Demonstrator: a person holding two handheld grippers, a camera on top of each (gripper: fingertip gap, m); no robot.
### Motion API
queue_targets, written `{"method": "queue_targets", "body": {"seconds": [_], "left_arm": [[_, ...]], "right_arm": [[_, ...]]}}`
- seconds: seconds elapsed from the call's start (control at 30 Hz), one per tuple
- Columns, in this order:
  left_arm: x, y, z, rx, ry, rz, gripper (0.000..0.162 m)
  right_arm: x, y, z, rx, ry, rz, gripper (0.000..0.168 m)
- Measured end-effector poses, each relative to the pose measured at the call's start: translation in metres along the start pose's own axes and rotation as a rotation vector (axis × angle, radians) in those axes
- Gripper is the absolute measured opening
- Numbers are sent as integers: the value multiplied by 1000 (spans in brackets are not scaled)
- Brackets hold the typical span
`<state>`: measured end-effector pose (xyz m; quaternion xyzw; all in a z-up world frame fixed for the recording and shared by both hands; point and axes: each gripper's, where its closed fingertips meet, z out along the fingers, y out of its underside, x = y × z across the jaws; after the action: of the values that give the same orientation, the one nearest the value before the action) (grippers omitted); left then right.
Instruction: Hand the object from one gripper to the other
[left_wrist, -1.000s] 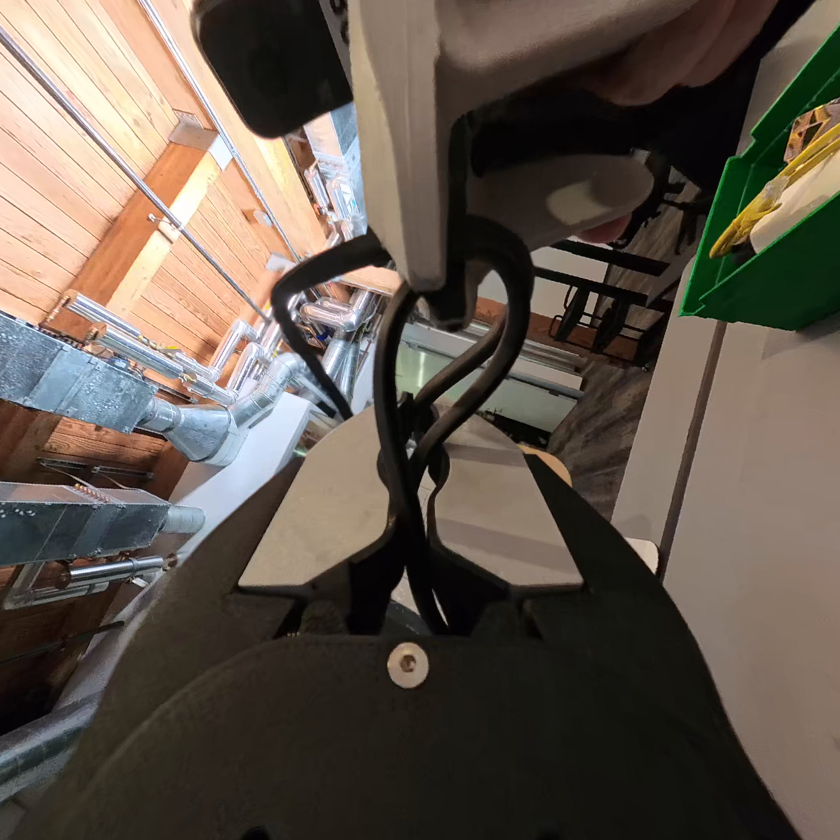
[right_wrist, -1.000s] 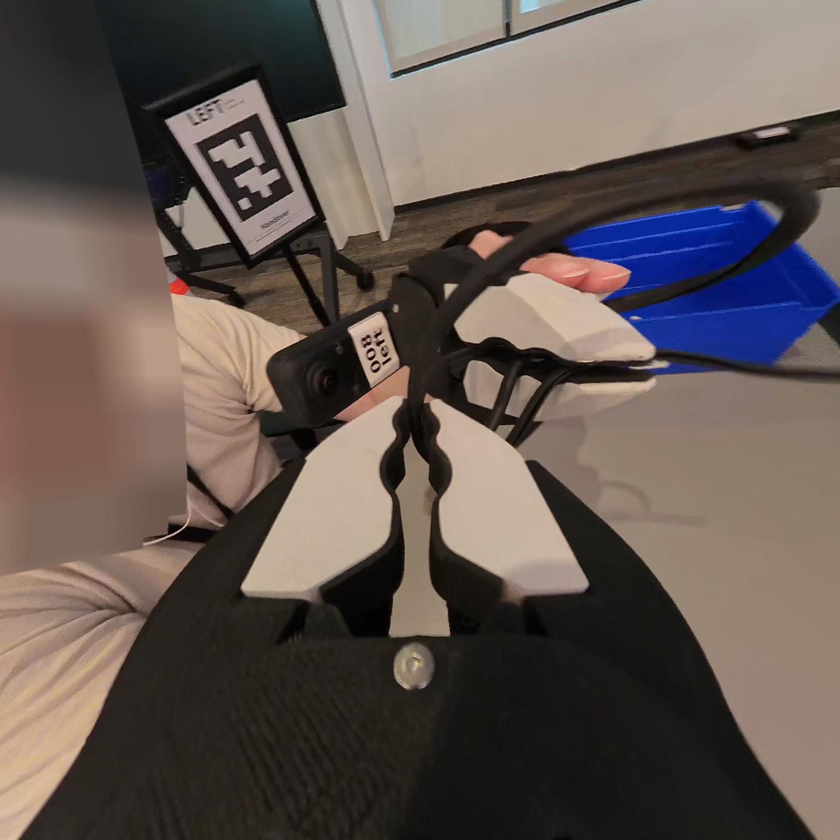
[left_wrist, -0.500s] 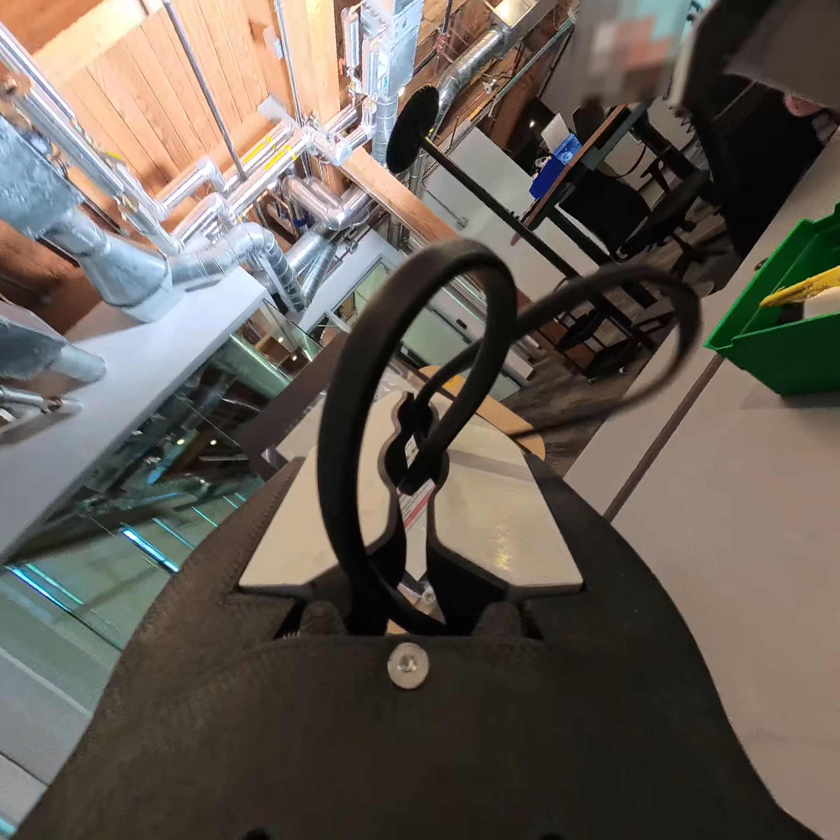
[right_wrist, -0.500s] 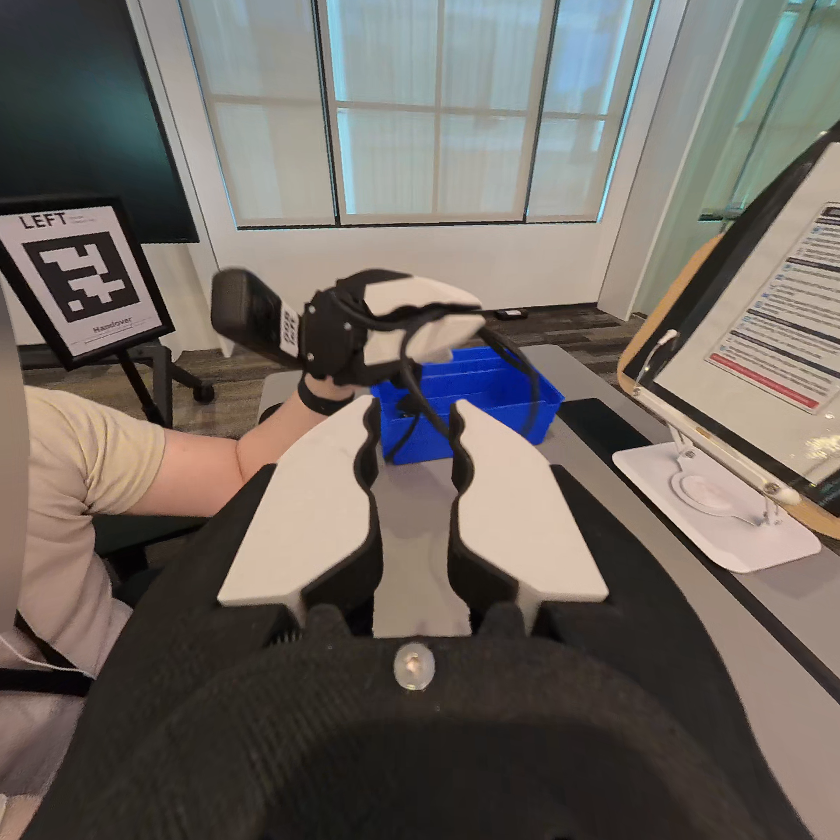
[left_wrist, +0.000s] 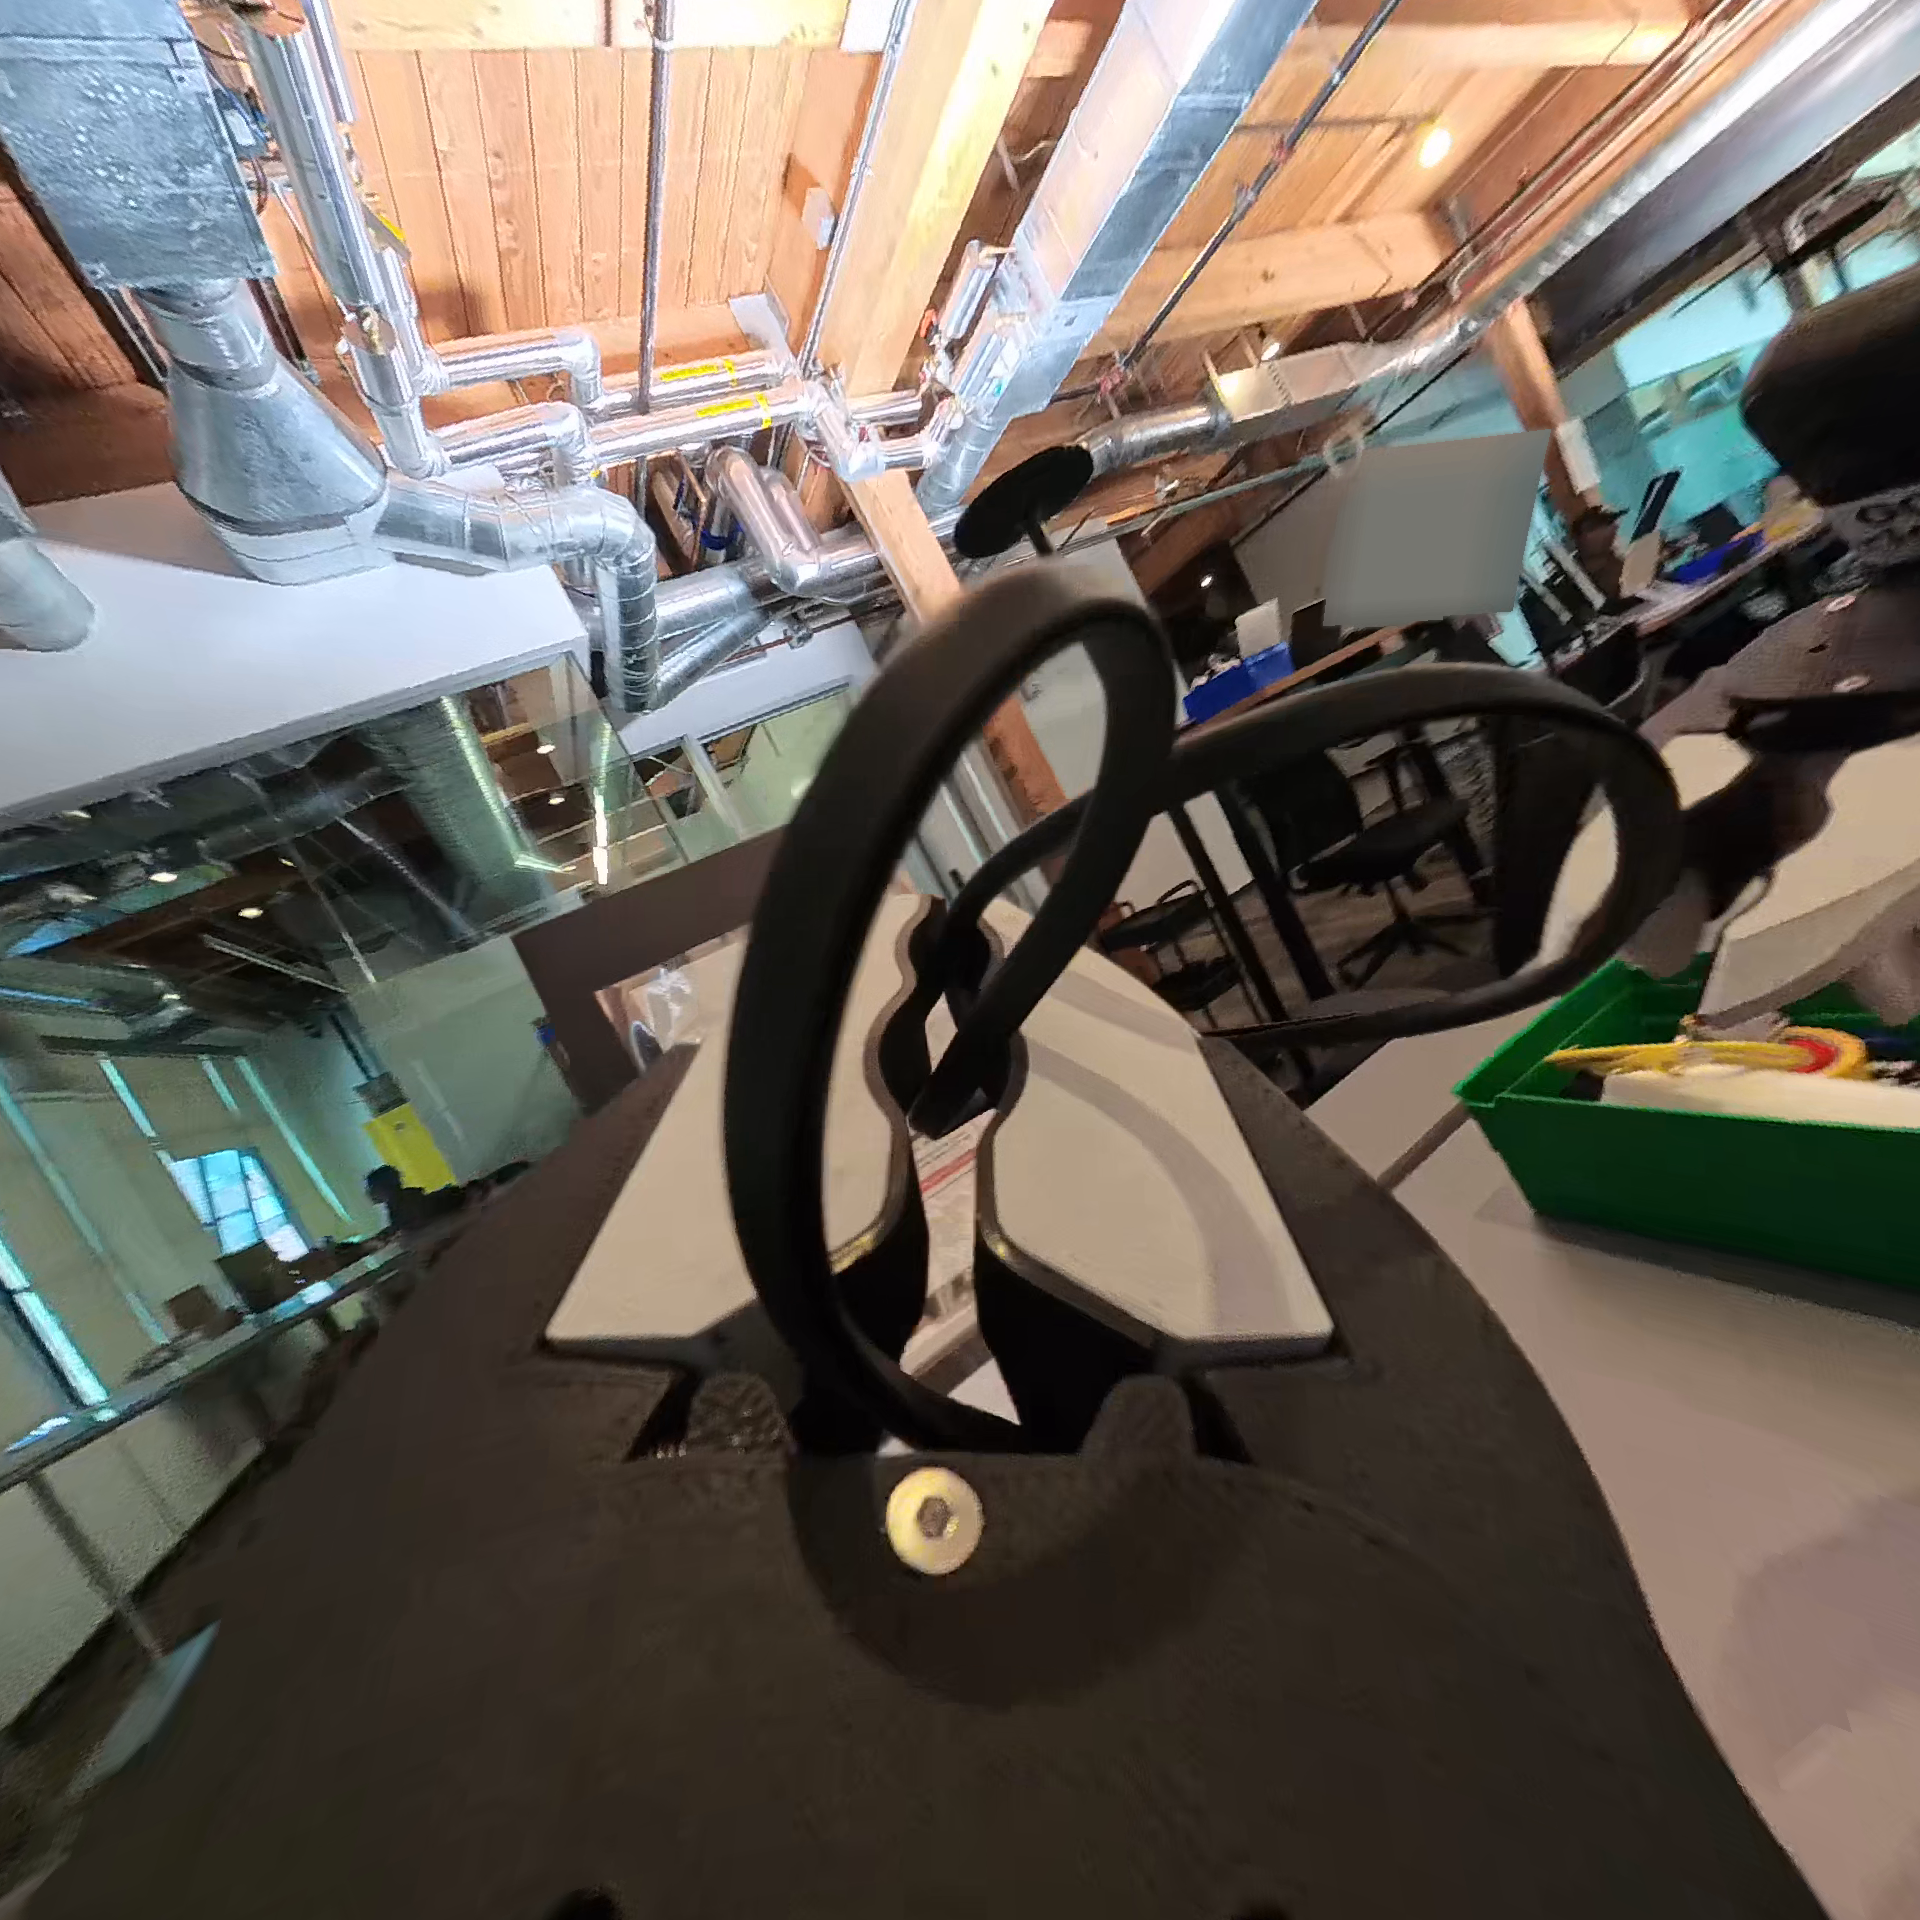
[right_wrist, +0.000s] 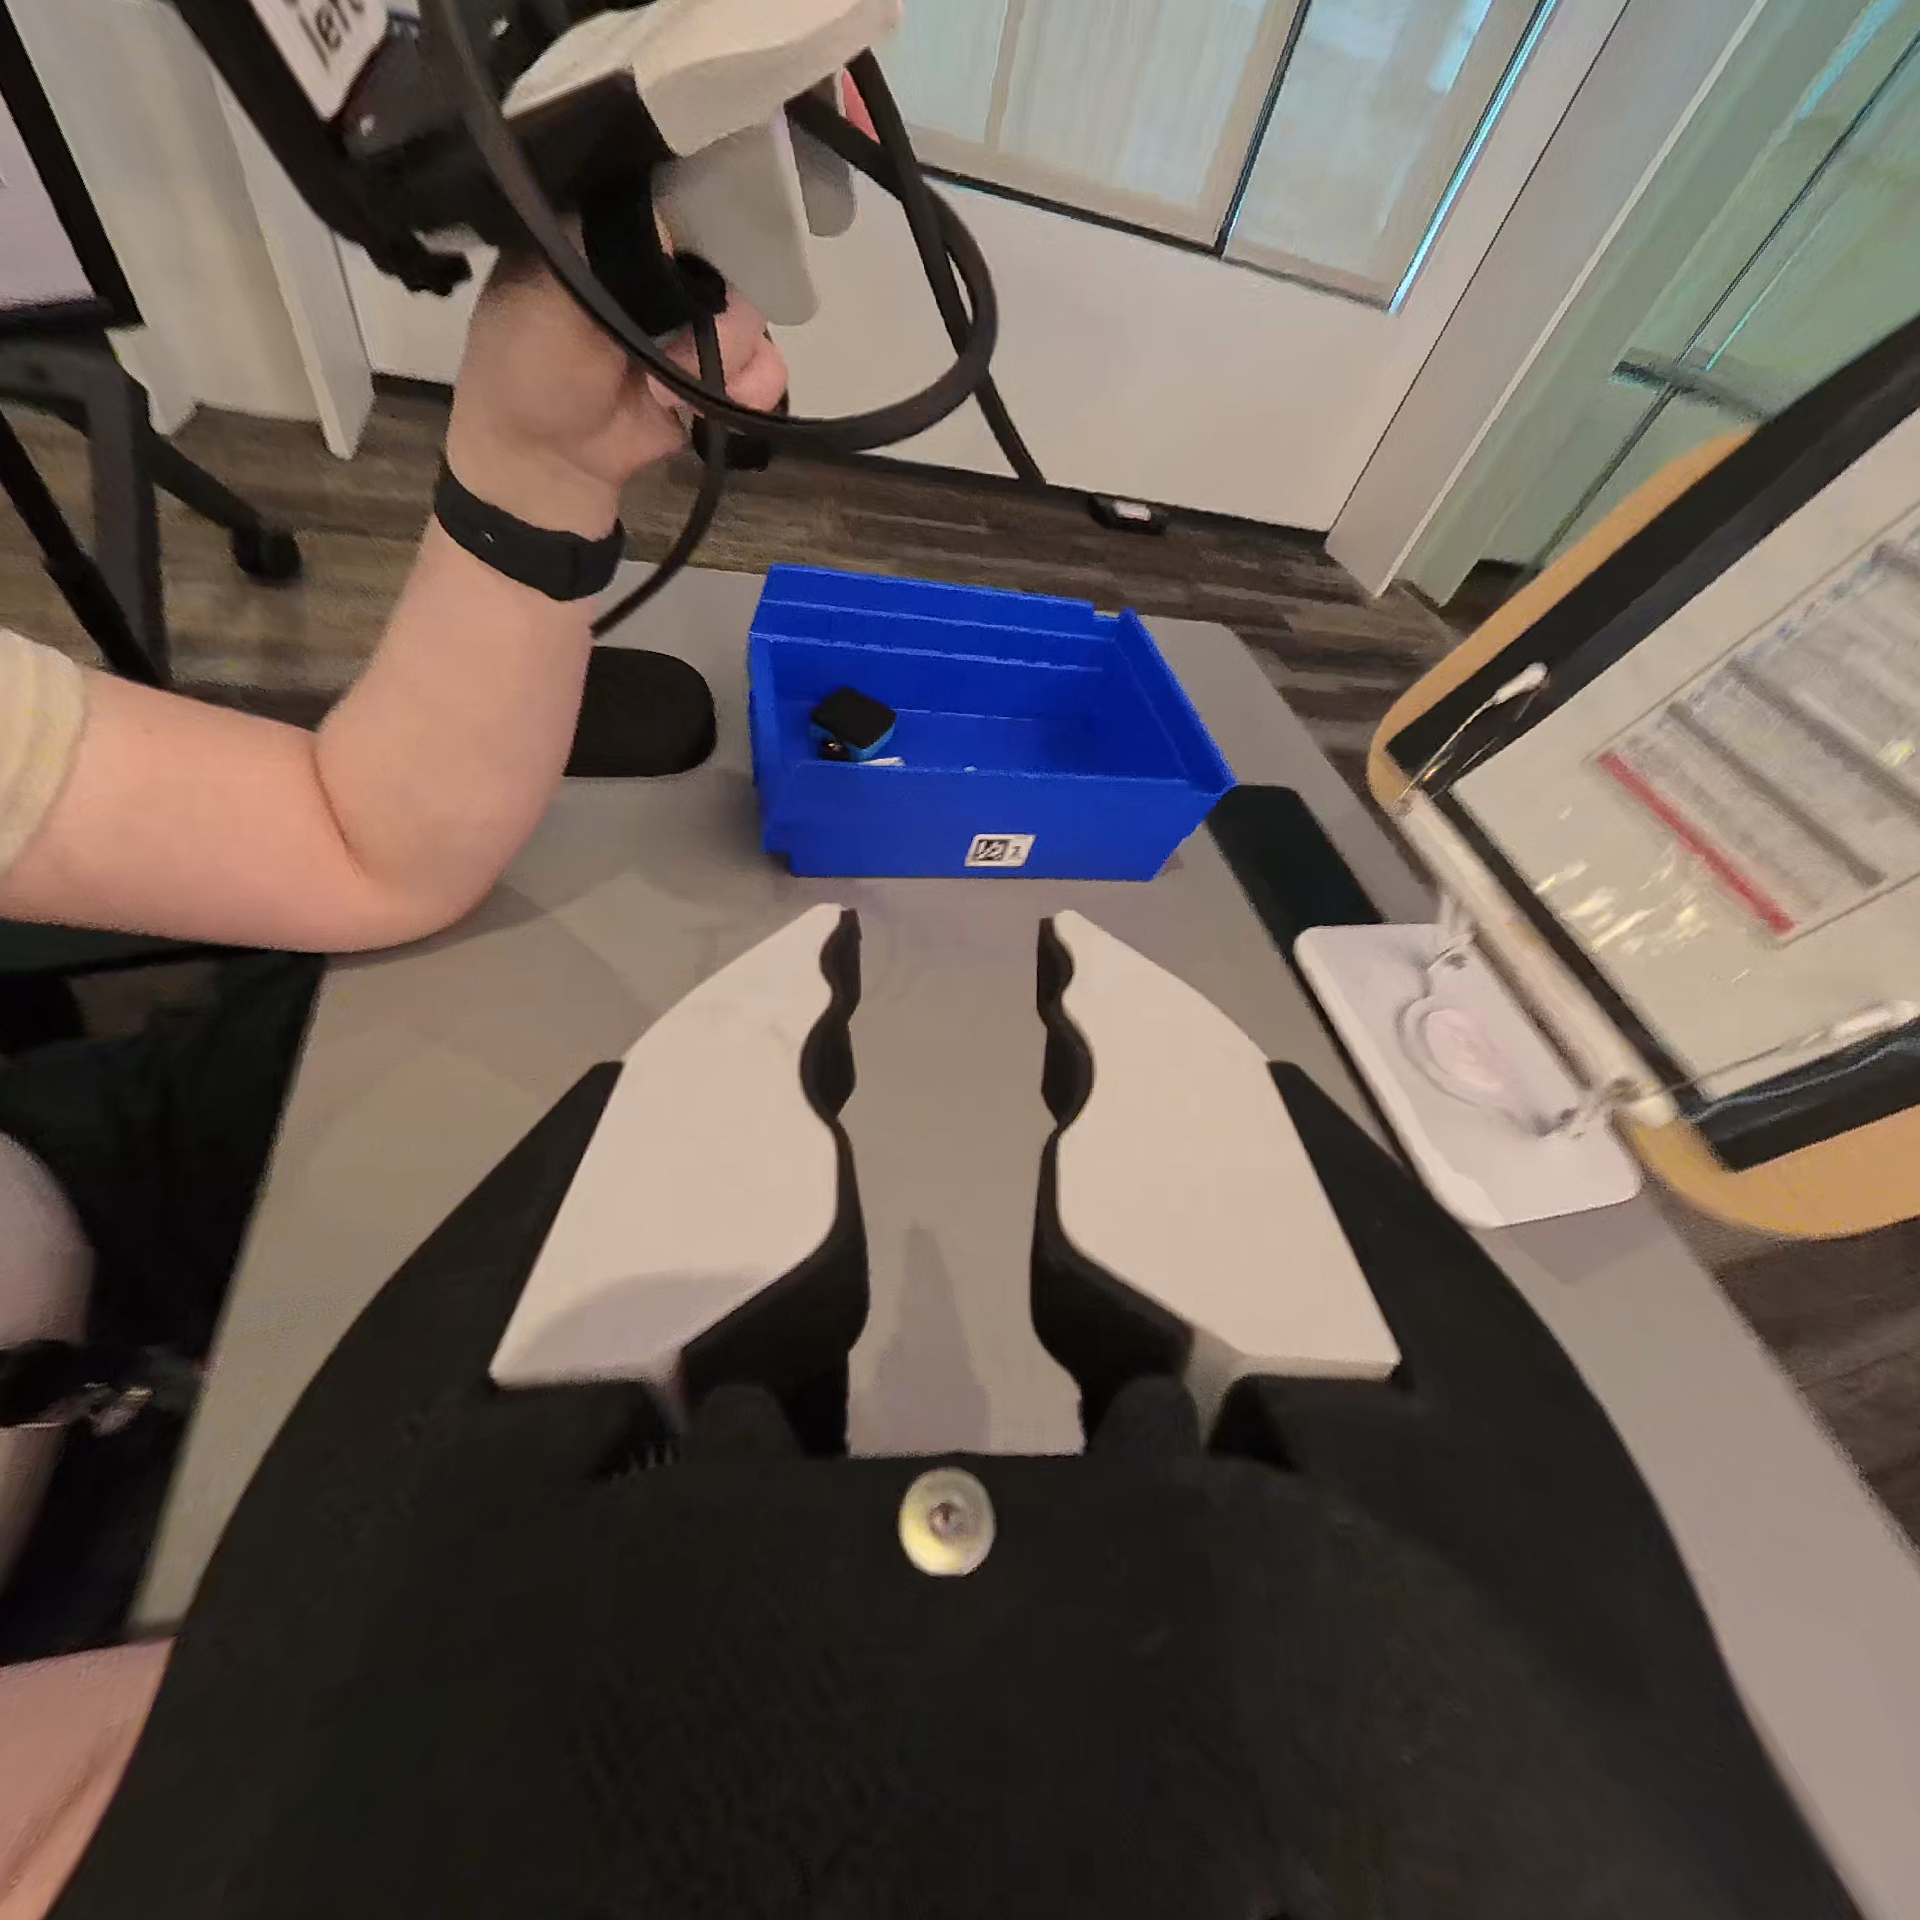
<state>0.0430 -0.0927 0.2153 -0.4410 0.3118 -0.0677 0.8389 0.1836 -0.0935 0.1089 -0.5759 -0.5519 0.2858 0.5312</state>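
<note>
A looped black cable (left_wrist: 940, 821) is pinched between the fingers of my left gripper (left_wrist: 951, 997), which is shut on it and raised, tilted up toward the ceiling. Two loops stick out ahead of the fingers. In the right wrist view the left gripper (right_wrist: 727, 135) shows at the top left, held high in a hand, with the cable (right_wrist: 935, 343) hanging from it in loops. My right gripper (right_wrist: 945, 925) is open and empty, low over the grey table (right_wrist: 644, 935) and apart from the cable. It shows dimly at the right edge of the left wrist view (left_wrist: 1787, 821).
A blue bin (right_wrist: 987, 821) with a small black and blue object (right_wrist: 852, 722) stands on the table ahead of the right gripper. A tablet on a white stand (right_wrist: 1455, 1081) is at the right. A green bin (left_wrist: 1704, 1174) with yellow items stands at the right in the left wrist view. My hands' fingertips stand some 20 cm from each other.
My right gripper has let go of the cable, opened and drawn back and down. My left gripper keeps the cable and has lifted and swung away from it.
</note>
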Motion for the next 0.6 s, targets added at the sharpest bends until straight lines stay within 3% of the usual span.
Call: {"method": "queue_targets", "body": {"seconds": [0.1,0.23,0.3,0.47,0.6], "left_arm": [[1,-6,-7,5,48,-80,2],[40,-10,-20,12,381,-218,3],[61,-6,-29,-7,549,-256,3],[88,7,-34,-39,714,-227,2],[116,16,-32,-89,822,-210,3]], "right_arm": [[-10,-27,2,89,73,-209,40],[-27,-80,-7,332,251,-496,42],[-52,-89,-7,412,199,-619,43],[-87,-106,-9,578,-48,-521,42],[-87,-102,11,516,-80,-496,47]]}}
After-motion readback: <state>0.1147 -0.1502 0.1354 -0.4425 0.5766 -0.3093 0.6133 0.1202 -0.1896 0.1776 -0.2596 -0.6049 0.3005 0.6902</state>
